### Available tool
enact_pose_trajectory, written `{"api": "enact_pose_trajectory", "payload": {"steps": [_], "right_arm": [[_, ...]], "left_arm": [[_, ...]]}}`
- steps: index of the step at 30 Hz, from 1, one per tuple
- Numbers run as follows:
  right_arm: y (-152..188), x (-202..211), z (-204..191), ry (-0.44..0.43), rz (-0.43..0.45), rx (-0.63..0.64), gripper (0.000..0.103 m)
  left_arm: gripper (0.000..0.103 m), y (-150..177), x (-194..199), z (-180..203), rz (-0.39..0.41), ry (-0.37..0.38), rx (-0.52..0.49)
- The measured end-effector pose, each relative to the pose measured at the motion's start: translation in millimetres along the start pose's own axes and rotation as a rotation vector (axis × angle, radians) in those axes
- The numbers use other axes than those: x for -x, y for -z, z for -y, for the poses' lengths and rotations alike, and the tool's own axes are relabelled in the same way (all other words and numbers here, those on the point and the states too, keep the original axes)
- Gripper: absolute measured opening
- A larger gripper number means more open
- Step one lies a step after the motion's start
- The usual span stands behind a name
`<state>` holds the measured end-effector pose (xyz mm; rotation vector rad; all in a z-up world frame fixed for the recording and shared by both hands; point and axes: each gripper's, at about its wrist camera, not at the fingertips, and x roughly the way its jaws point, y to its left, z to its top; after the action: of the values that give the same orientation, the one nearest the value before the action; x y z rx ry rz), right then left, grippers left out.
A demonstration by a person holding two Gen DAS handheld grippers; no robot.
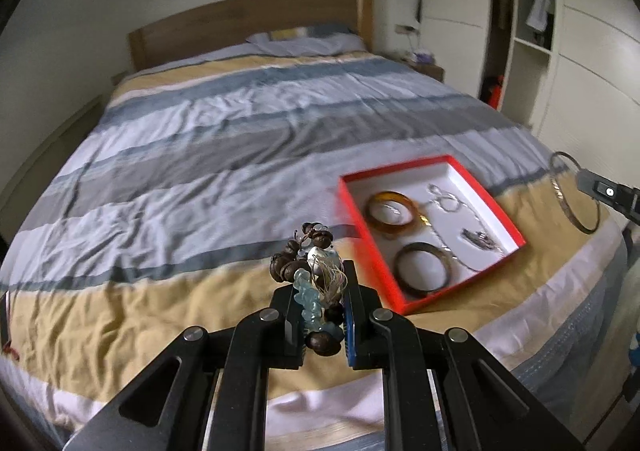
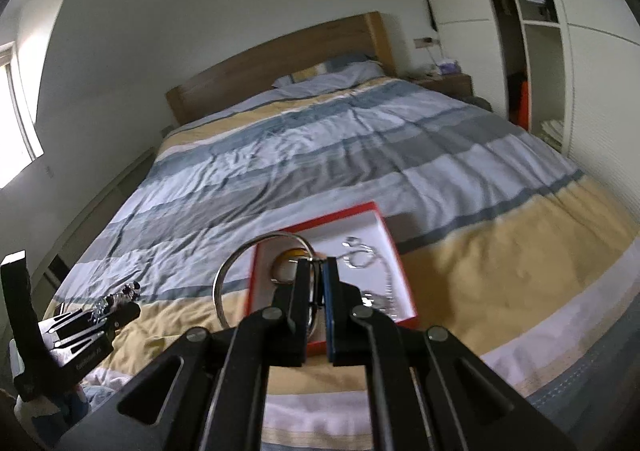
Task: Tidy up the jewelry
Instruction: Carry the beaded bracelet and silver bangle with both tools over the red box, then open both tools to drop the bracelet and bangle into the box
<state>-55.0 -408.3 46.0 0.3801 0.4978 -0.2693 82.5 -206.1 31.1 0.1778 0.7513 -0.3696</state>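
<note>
A red box point(image 1: 484, 187) with a white inside lies on the bed, holding an amber bangle point(image 1: 393, 213), a dark bangle point(image 1: 422, 270) and a silver chain point(image 1: 452, 207). My left gripper point(image 1: 320, 283) is shut on a bracelet bundle point(image 1: 310, 251) of brown beads, pale blue stones and threads, held above the bed left of the box. My right gripper point(image 2: 316, 271) is shut on a thin silver bangle point(image 2: 224, 275), held above the box point(image 2: 394, 247). That bangle also shows in the left wrist view point(image 1: 576, 191).
The striped duvet point(image 1: 220, 139) covers the whole bed, with a wooden headboard point(image 1: 248, 23) behind. White wardrobes point(image 1: 592, 51) stand at the right. A nightstand point(image 2: 448, 81) stands by the pillow. The bed's near edge runs below both grippers.
</note>
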Motion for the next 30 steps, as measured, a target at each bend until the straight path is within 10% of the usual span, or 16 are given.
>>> {"api": "enact_pose_trajectory", "payload": {"steps": [30], "right_arm": [[33.7,-169.1,50.9,0.158,-0.274,0.149,0.006]], "left_arm": [[0.015,-17.4,-187.0,74.2,-0.159,0.106,-0.099]]}}
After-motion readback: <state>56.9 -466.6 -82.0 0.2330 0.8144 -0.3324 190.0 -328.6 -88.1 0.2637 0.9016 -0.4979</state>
